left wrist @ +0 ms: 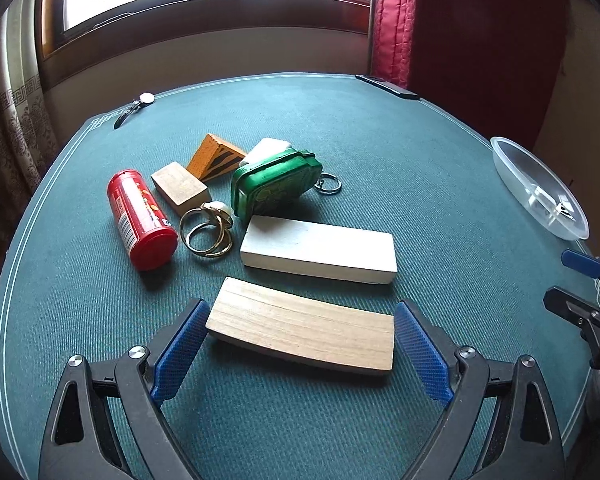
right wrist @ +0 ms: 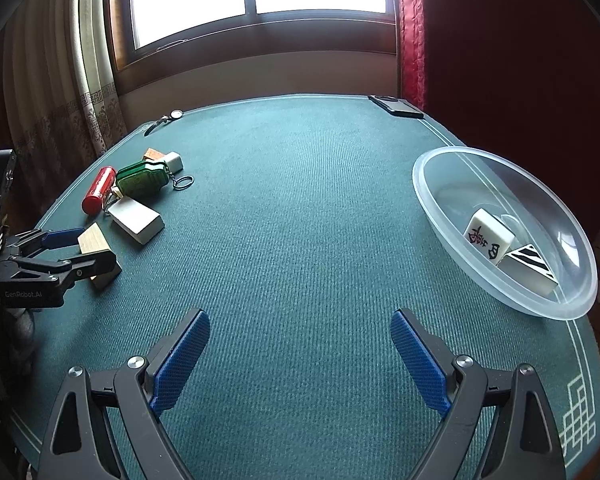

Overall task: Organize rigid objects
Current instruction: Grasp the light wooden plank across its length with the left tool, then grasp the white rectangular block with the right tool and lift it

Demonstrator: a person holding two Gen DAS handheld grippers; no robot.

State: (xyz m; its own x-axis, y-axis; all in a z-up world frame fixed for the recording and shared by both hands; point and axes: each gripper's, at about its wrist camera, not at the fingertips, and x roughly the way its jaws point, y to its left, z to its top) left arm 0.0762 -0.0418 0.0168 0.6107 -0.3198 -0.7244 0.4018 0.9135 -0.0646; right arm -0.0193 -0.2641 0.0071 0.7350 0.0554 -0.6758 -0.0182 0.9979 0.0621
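While the left gripper (left wrist: pixel 300 334) stands spread around the wooden block (left wrist: pixel 302 334), pads apparently not pressing | right gripper (right wrist: pixel 300 354) spread, nothing between, lower centre | bowl (right wrist: pixel 432 196) right, holding two tiles.

Both tongs (left wrist: pixel 300 344) (right wrist: pixel 300 356) are showing black frames, silver screws and blue ribbed pads (right wrist: pixel 182 360) (white lettering marking one).

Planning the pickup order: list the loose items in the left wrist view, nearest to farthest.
Plain wooden block → white block → gold rings → green case → orange striped wedge → wristwatch.
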